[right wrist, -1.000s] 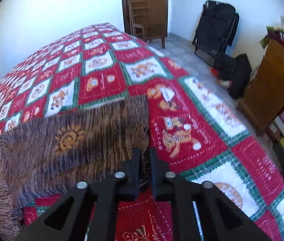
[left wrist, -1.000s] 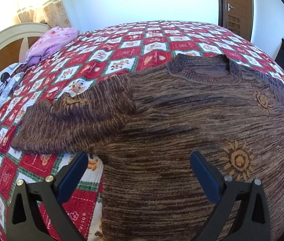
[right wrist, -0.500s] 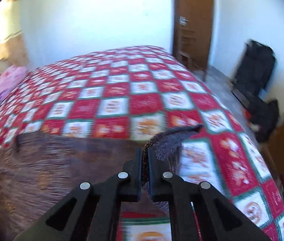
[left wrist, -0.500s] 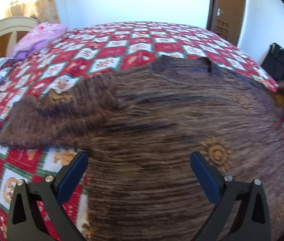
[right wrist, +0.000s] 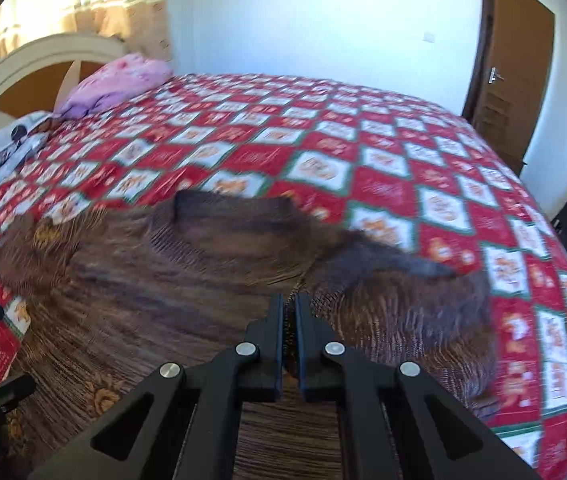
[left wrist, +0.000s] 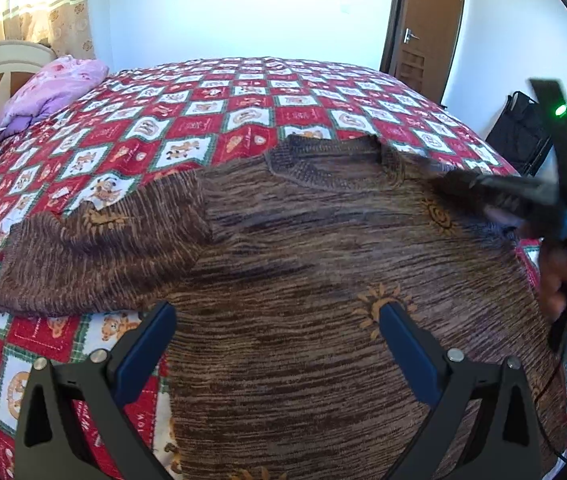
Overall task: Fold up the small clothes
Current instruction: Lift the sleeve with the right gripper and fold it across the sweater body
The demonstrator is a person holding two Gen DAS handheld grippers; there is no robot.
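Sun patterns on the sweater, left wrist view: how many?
4 clear: on the spread sleeve, near the collar at right, mid-body by the tool's right finger, bottom edge. More may be hidden under folds.

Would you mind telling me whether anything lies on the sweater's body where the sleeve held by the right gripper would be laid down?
Nothing visible does: the sweater body beyond the right gripper looks bare.

I see a brown sweater point(left wrist: 323, 280), streaked dark and light, with orange sun motifs. Under it, the bedspread point(left wrist: 243, 120) is a red and white check edged in green, with small orange animal pictures. My claws are black with blue pads point(left wrist: 403, 344). A pink pillow point(right wrist: 119, 80) lies by the cream headboard point(right wrist: 23, 64). I see a brown door point(right wrist: 511, 60) and white wall point(right wrist: 323, 20).
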